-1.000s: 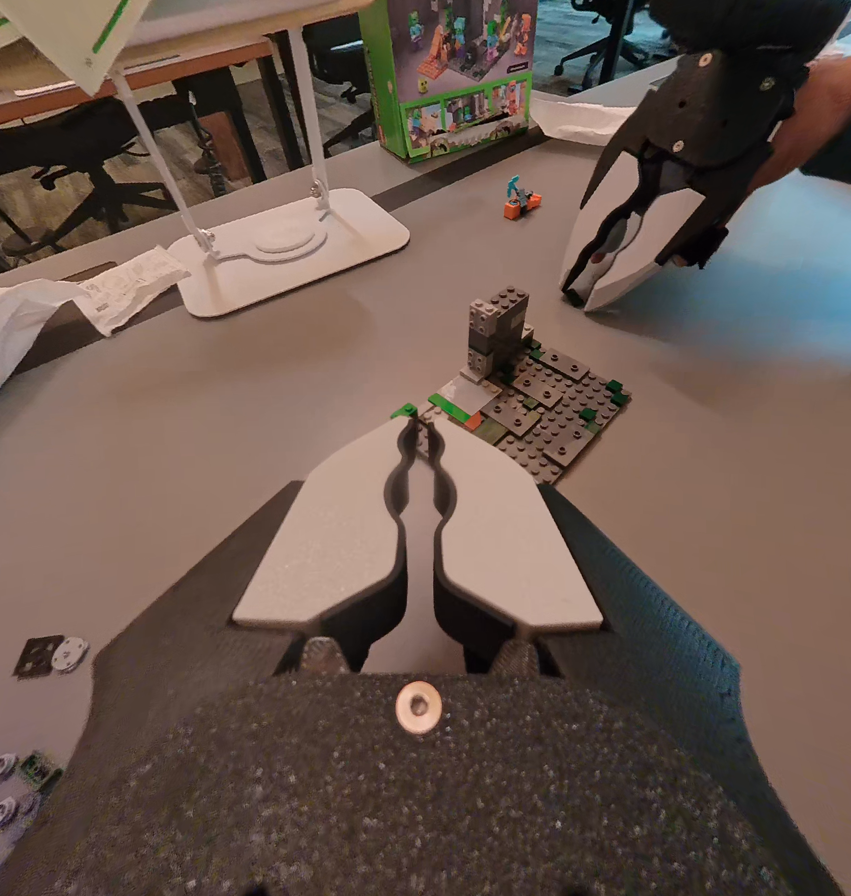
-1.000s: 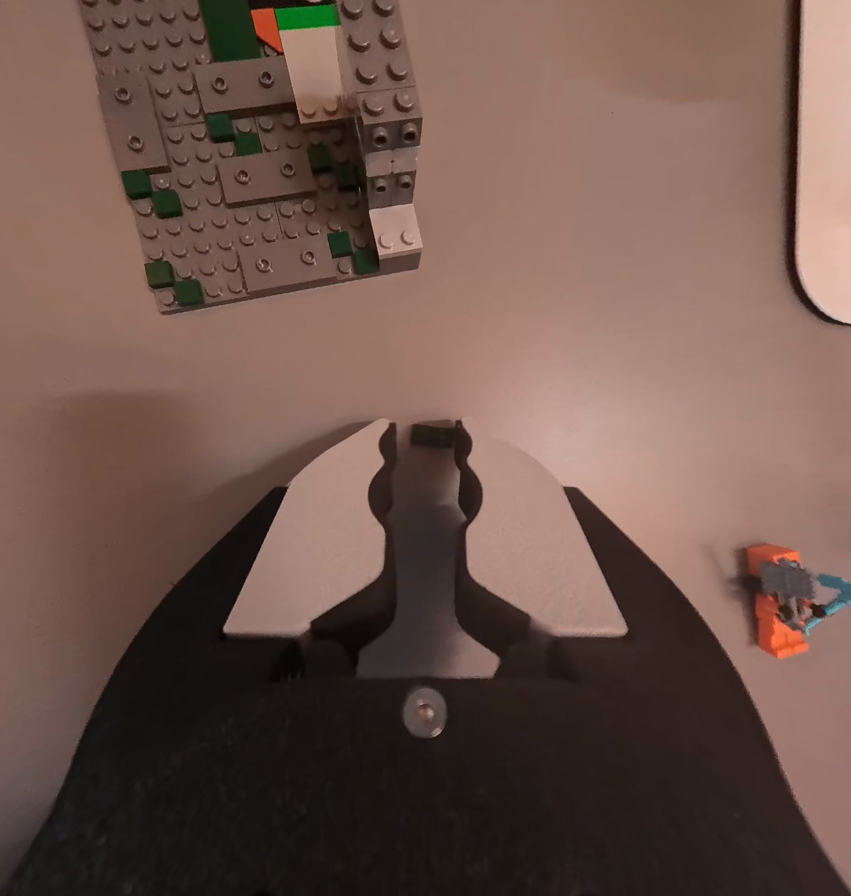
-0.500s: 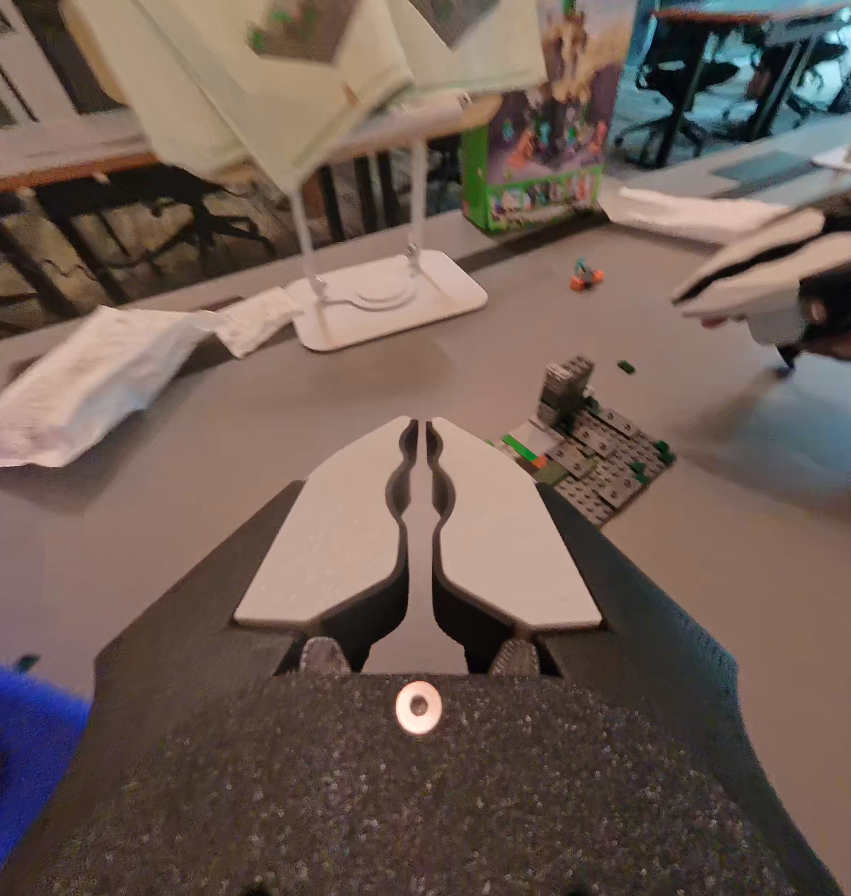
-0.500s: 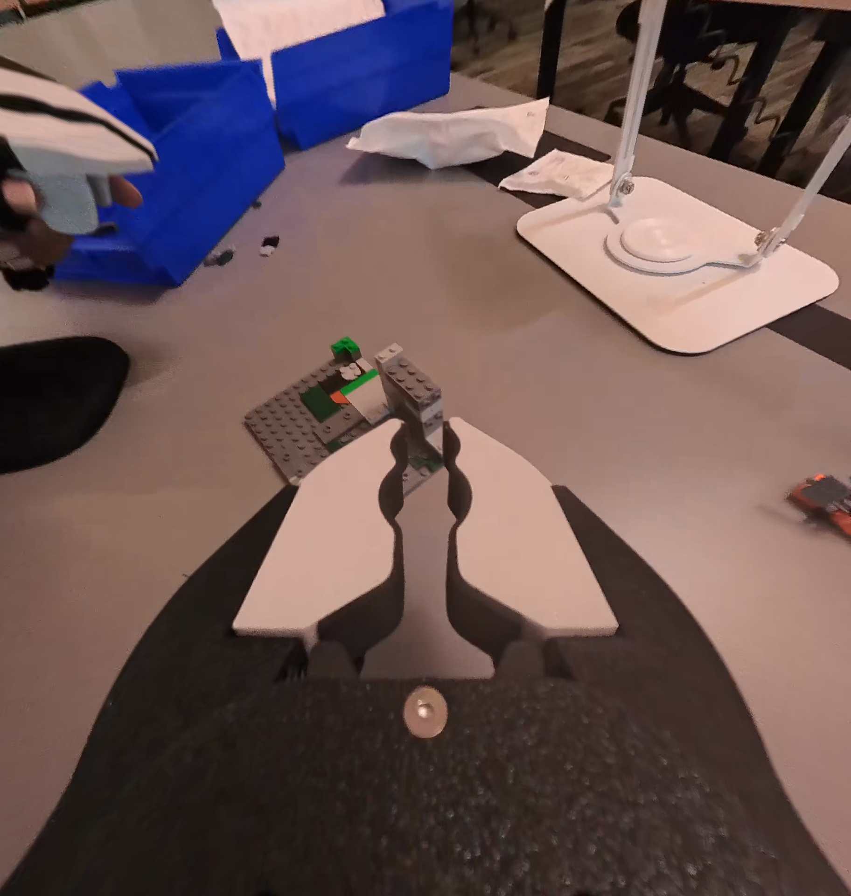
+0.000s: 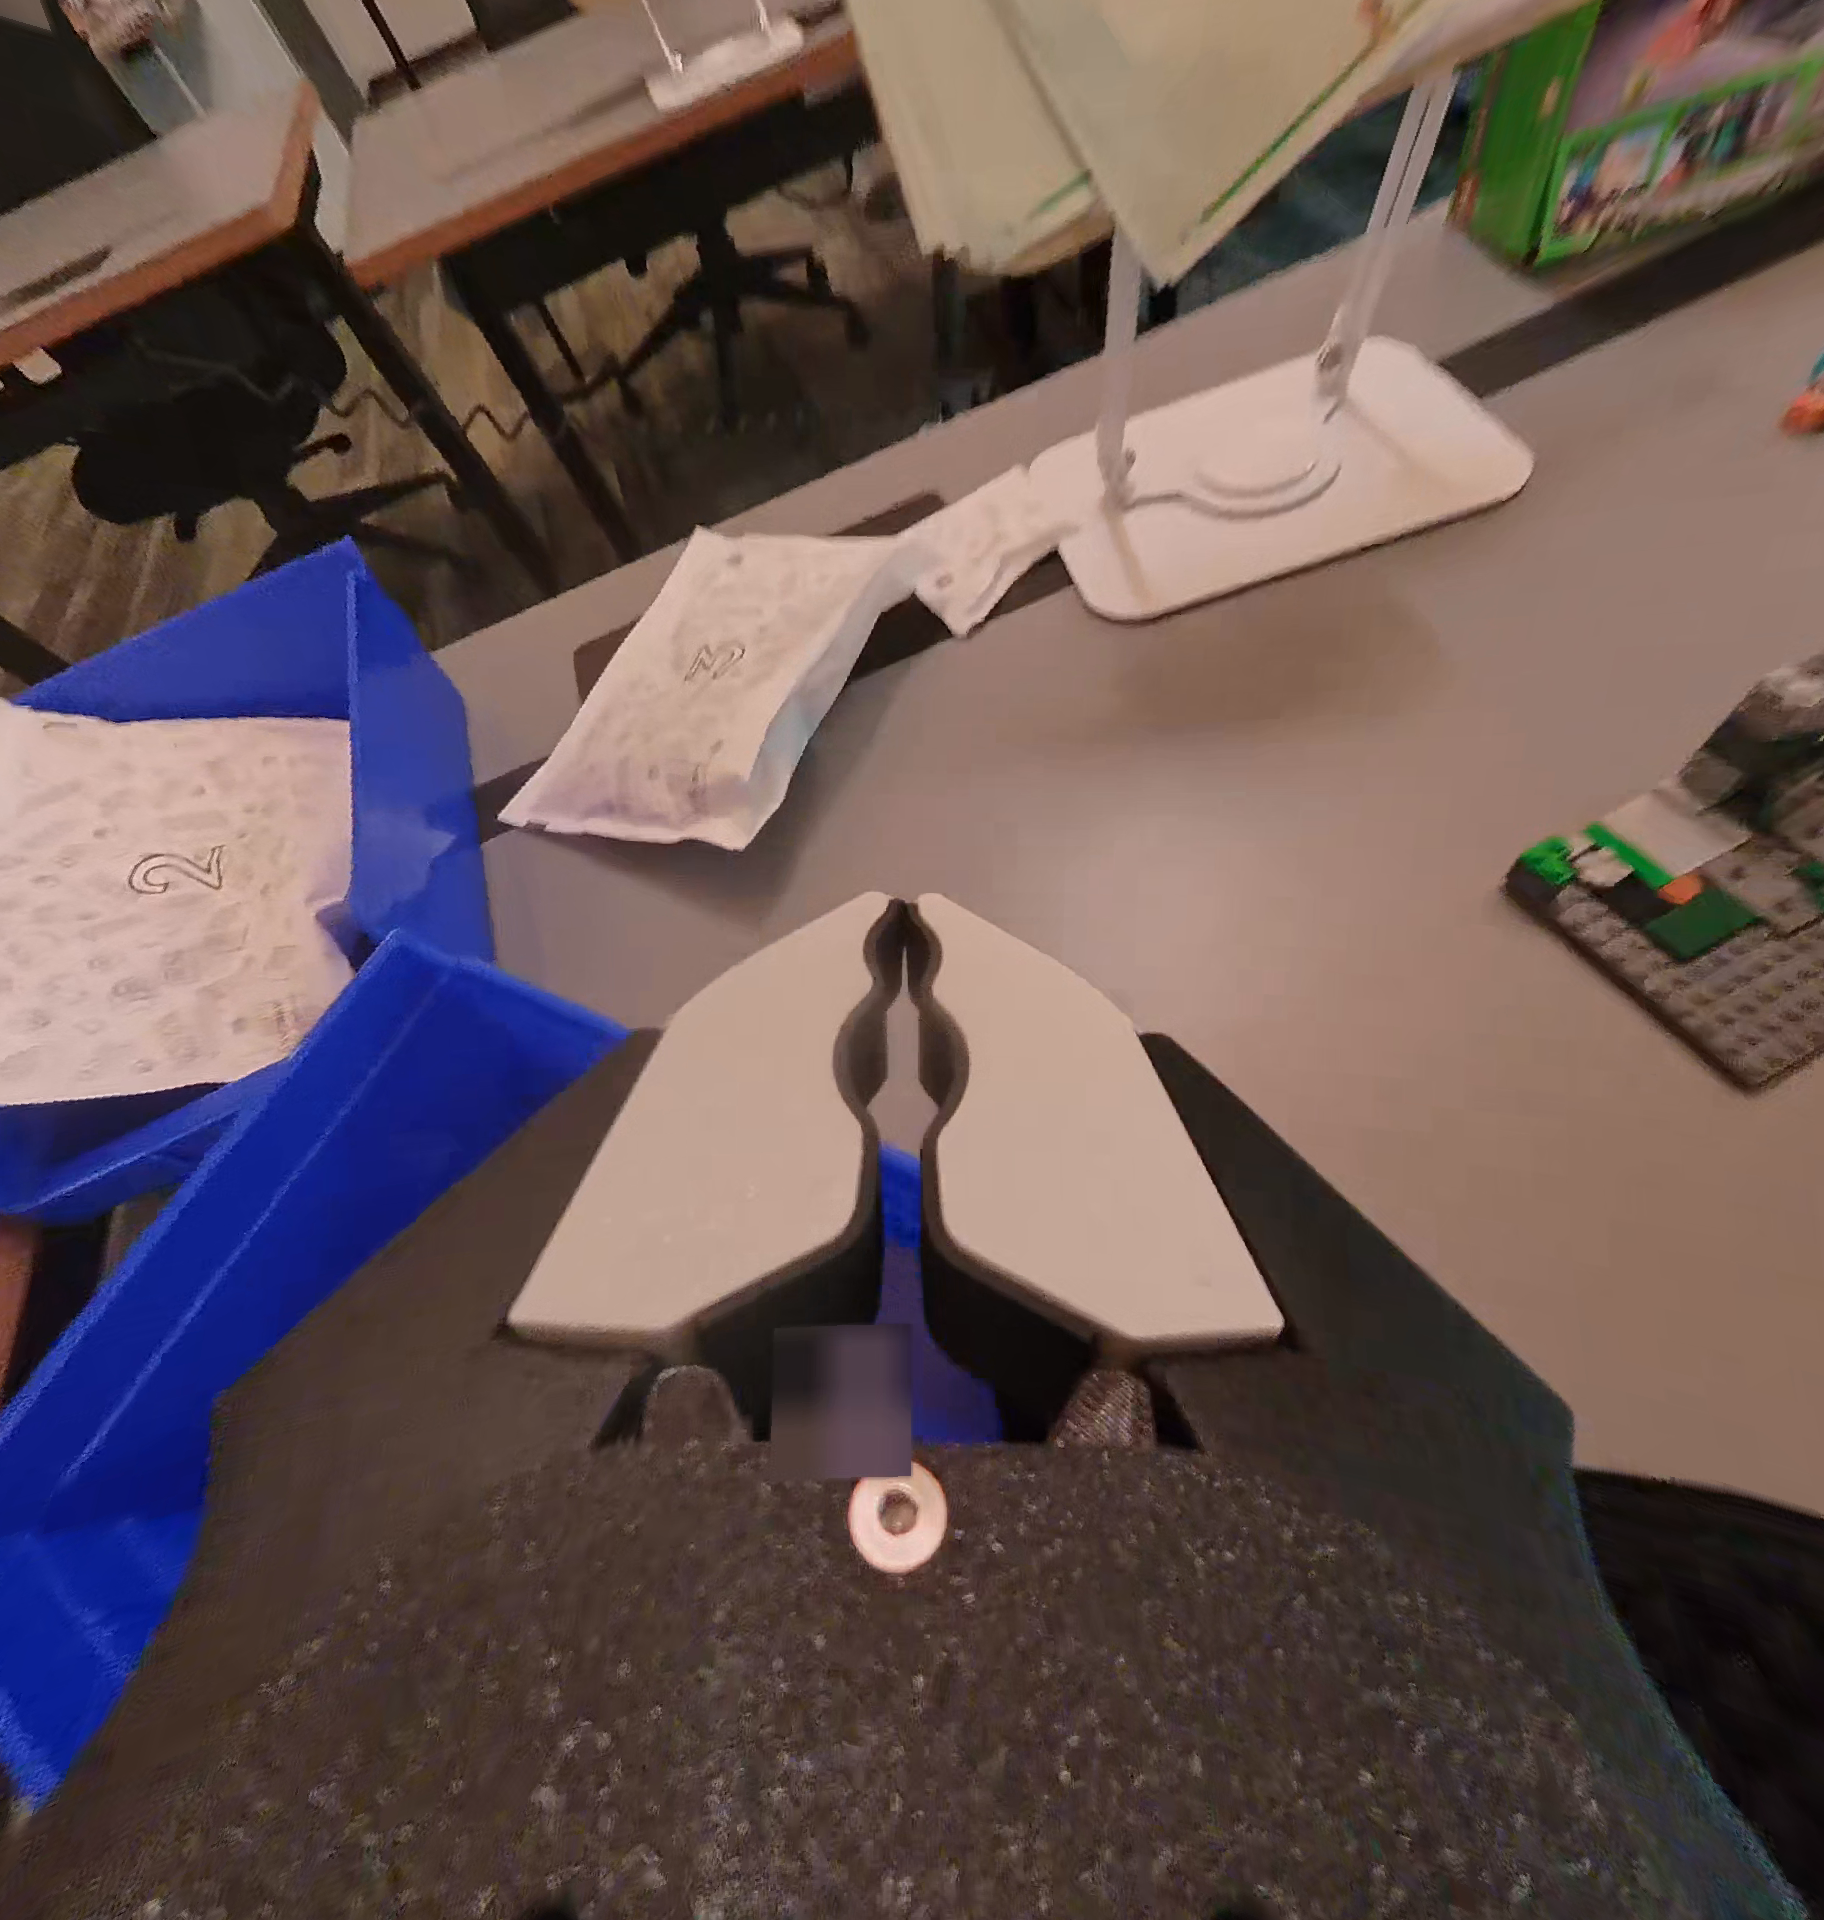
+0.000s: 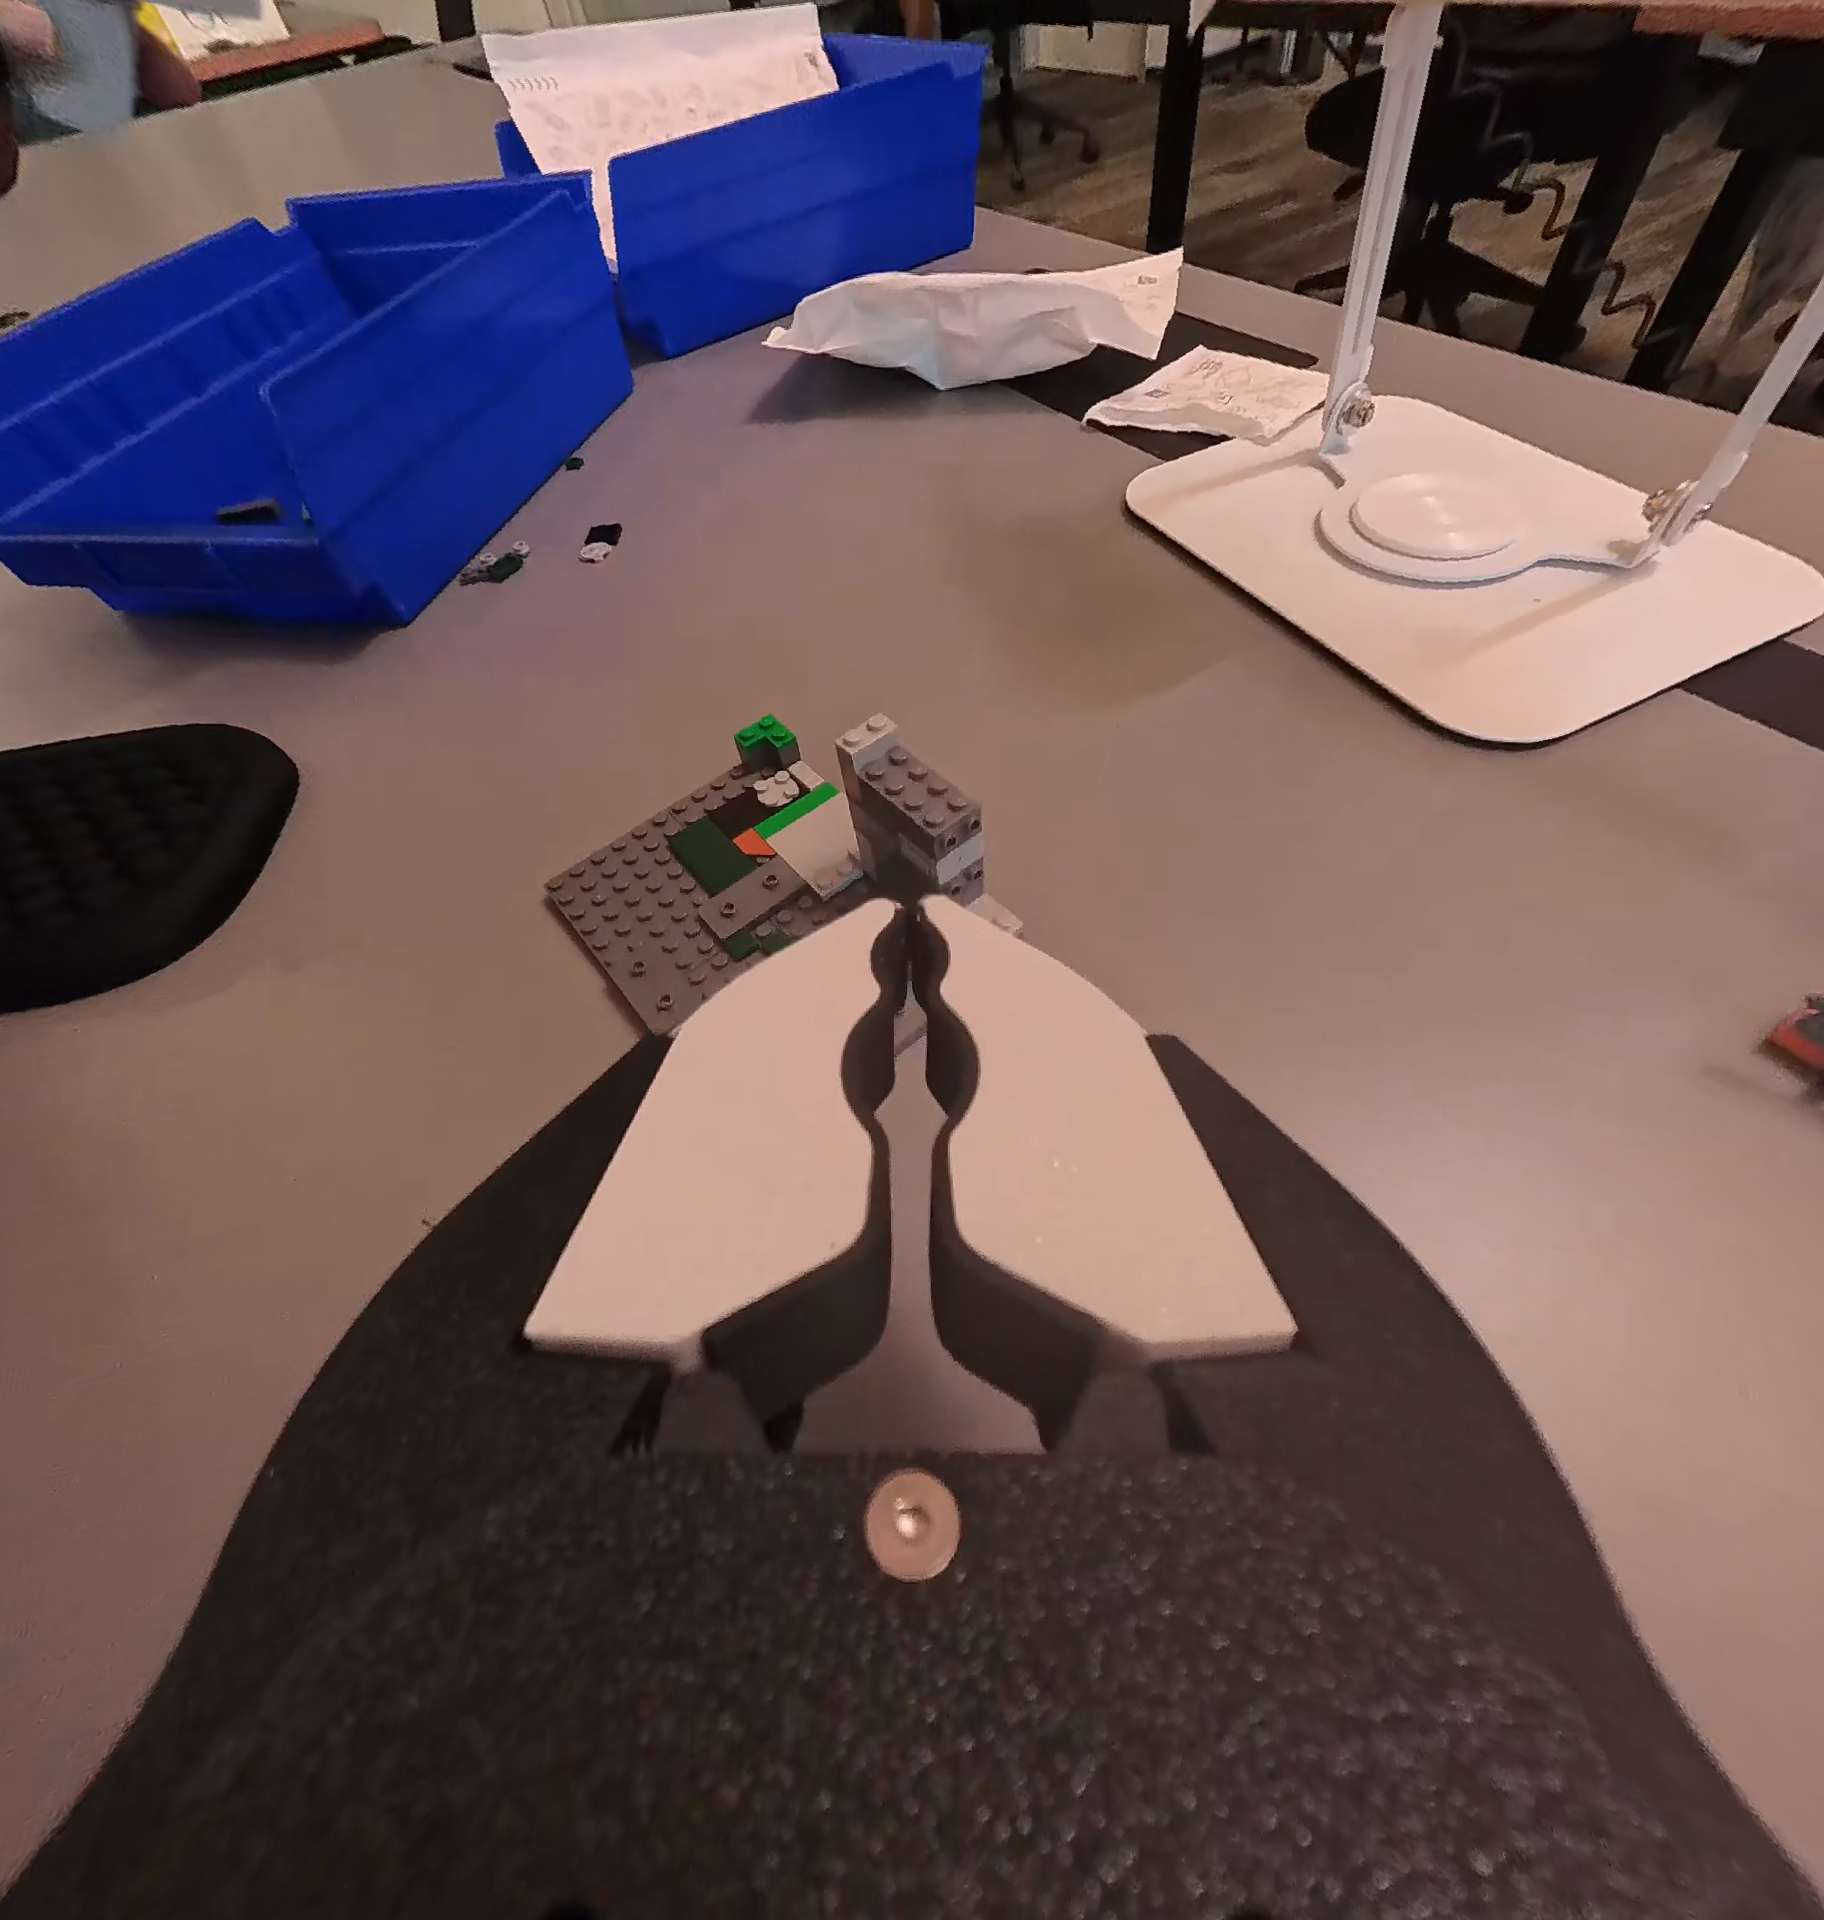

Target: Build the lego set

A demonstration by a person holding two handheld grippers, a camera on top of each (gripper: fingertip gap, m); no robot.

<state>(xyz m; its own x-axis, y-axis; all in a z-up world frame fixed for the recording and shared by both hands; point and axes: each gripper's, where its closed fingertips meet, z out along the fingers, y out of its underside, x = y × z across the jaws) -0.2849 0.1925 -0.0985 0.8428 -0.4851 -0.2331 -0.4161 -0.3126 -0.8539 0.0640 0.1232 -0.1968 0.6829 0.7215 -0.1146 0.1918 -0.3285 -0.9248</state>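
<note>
Just ahead of R tongs [image 6: 910, 914]: lego build [image 6: 783, 862]

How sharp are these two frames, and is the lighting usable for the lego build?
Left wrist view: motion-blurred, the lego build and box smeared, wide-angle bending at the edges. Right wrist view: sharp on the build, only the small orange model at the right edge blurred; warm, dim light, soft shadows, no glare.

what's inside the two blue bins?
Far blue bin: a white printed parts bag sticking up above the rim; anything beneath it is hidden. Near blue bin: one small dark piece at the front; its near wall hides some of the floor.
</note>
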